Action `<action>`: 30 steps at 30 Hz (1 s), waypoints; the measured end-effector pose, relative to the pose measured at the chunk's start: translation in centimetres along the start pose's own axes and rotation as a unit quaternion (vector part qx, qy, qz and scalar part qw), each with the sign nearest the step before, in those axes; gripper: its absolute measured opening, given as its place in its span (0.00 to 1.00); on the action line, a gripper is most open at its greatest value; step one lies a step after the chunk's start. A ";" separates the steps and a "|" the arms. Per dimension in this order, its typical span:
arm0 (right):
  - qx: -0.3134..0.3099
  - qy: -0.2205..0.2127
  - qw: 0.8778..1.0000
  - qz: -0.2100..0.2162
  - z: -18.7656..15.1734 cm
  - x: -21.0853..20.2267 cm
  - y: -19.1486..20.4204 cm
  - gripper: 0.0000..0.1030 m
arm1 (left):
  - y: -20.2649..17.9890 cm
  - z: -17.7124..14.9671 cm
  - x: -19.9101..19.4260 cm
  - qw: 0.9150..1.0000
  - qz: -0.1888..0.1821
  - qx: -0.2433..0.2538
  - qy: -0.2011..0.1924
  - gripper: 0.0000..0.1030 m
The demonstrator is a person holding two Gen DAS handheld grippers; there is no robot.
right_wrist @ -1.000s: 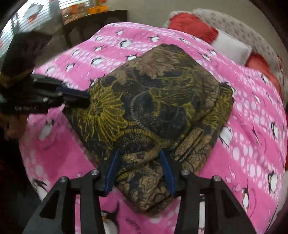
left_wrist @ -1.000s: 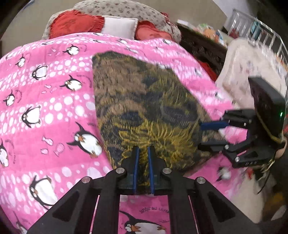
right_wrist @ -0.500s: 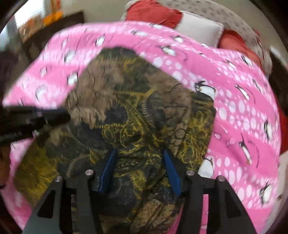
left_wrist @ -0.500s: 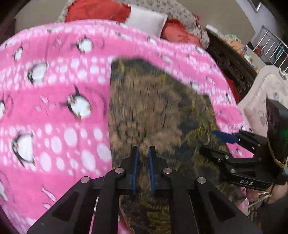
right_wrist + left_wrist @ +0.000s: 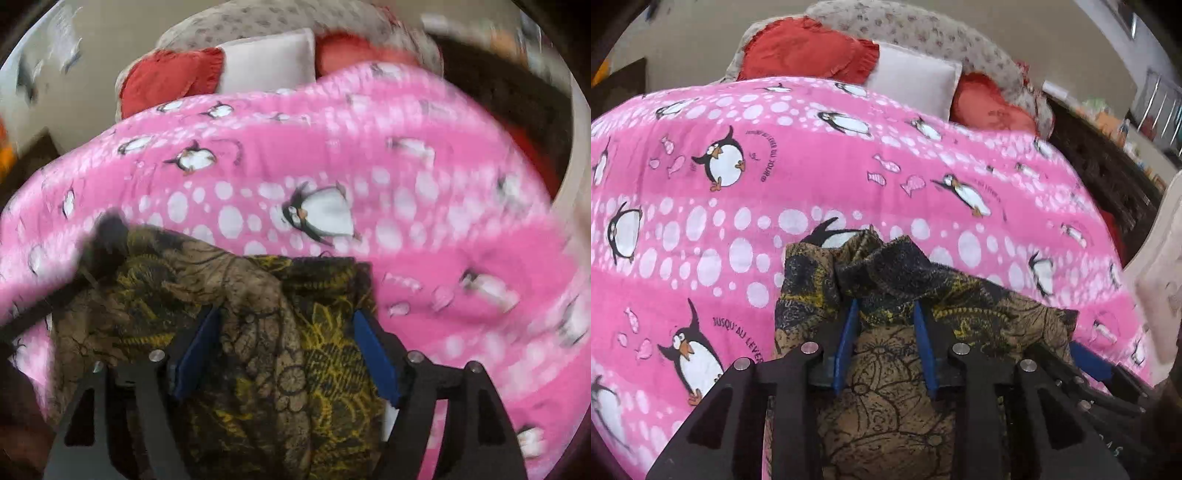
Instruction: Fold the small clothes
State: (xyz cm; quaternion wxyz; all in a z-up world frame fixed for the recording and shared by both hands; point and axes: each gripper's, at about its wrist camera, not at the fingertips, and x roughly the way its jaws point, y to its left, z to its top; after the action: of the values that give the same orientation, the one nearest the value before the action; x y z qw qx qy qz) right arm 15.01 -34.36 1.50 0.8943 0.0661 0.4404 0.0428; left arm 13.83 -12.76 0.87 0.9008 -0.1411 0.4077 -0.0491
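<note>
The brown and yellow patterned garment [image 5: 886,387] lies bunched at the near edge of the bed, on the pink penguin blanket [image 5: 738,206]. Its far hem sits well short of the blanket's middle, and the rest of the cloth runs toward the cameras and under both tools.

The left gripper [image 5: 886,317] has its blue-lined fingers [image 5: 847,343] parted to a moderate width, with a rumpled fold of the garment rising between them; the cloth fills the gap and touches both pads, though the jaws do not look pressed tight on it. In the left wrist view the other tool shows as a dark frame with a blue pad at the lower right, just beside the garment's right side.

The right gripper [image 5: 286,317] stands wide, its two blue pads well apart, and the garment [image 5: 266,332] spreads across the whole gap between them. This view is motion-blurred, so whether those pads actually press the cloth is hard to say. A dark blurred shape at the garment's left edge is probably the left tool.

At the far end of the bed rest two red cushions [image 5: 809,55] with a white pillow [image 5: 916,85] between them.
</note>
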 end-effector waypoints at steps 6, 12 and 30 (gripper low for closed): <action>0.020 -0.001 1.000 0.006 -0.1 0.4 -0.6 0.78 | -0.9 0.3 1.2 0.999 0.025 0.025 0.006 0.12; 0.033 -0.002 0.999 0.028 -0.2 0.7 -1.4 0.80 | -0.1 2.6 -1.4 0.996 -0.021 0.033 0.080 0.14; 0.098 0.058 0.941 0.317 -7.6 -5.6 -12.2 0.86 | 5.0 -7.2 -5.4 0.964 -0.237 -0.044 0.114 0.68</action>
State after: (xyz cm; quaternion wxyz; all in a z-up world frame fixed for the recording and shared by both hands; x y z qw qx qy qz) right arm 5.81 -46.51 -0.58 0.7964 0.2873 0.4496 0.2848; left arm 4.73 -8.44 -1.17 0.8037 -0.2667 0.4644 -0.2594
